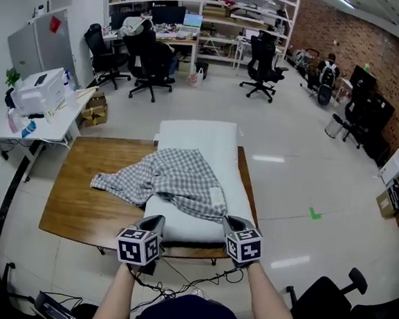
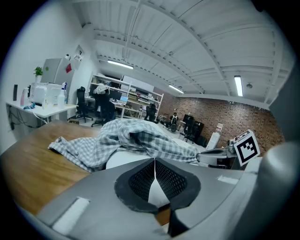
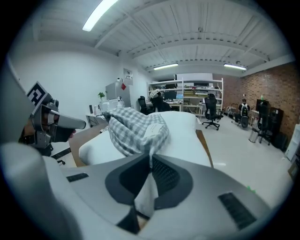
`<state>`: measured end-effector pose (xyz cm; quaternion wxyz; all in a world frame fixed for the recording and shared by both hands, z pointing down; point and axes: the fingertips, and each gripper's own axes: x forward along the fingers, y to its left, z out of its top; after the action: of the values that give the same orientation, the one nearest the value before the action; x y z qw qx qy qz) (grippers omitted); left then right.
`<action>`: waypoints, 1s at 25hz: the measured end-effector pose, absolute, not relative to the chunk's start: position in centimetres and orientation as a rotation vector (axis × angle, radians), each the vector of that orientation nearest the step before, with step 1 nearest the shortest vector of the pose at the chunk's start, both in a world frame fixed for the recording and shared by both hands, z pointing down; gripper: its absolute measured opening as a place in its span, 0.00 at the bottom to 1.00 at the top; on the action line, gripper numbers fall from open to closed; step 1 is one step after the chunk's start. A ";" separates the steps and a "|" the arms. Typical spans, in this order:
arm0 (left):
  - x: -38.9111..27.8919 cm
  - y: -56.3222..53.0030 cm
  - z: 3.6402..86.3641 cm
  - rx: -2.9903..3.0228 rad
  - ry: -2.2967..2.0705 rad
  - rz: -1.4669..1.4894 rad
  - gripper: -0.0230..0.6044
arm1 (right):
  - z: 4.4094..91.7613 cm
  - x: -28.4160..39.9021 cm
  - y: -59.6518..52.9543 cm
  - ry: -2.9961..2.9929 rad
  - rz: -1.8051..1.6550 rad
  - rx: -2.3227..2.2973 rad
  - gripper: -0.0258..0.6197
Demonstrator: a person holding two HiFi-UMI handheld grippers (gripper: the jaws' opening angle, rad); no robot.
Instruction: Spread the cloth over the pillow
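A grey-and-white checked cloth [image 1: 173, 177] lies bunched on the near half of a white pillow [image 1: 201, 138] and spills left onto the wooden table [image 1: 78, 200]. My left gripper [image 1: 154, 221] sits at the pillow's near left corner and my right gripper [image 1: 232, 223] at its near right corner, both just short of the cloth's hem. In the left gripper view the left gripper [image 2: 154, 161] is shut, pads touching, with the cloth [image 2: 126, 136] ahead. In the right gripper view the right gripper [image 3: 150, 161] has its pads nearly together, white showing in the slit, and the cloth [image 3: 136, 126] hangs just beyond.
A white desk with a printer [image 1: 42, 93] stands left of the table. Office chairs [image 1: 152, 64] and shelving fill the far side. A black chair [image 1: 326, 298] stands at the near right. Cables [image 1: 174, 285] lie on the floor under the table's near edge.
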<state>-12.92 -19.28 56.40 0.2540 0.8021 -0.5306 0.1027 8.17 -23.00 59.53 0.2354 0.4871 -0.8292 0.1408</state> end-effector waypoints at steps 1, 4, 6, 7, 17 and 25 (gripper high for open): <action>-13.0 -19.3 56.5 2.178 -1.443 0.280 0.06 | 59.1 8.4 -23.1 -2.286 0.377 1.348 0.09; -13.2 -19.4 56.8 2.170 -1.441 0.293 0.06 | 57.4 10.0 -23.3 -2.302 0.360 1.408 0.08; -13.1 -19.5 57.1 2.167 -1.435 0.304 0.06 | 56.4 11.5 -23.5 -2.297 0.351 1.455 0.08; -13.0 -19.6 57.2 2.168 -1.430 0.310 0.06 | 56.0 12.3 -23.6 -2.292 0.350 1.479 0.08; -9.4 -20.6 57.2 2.242 -1.346 0.364 0.06 | 54.4 19.3 -22.7 -2.207 0.376 1.656 0.08; -5.2 -21.5 58.6 2.311 -1.251 0.454 0.15 | 54.3 22.1 -21.4 -2.166 0.399 1.722 0.08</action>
<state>-5.17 -21.46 58.57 0.2351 0.8424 -0.4558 0.1654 22.14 -21.36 54.33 0.1720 0.6067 -0.7632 0.1407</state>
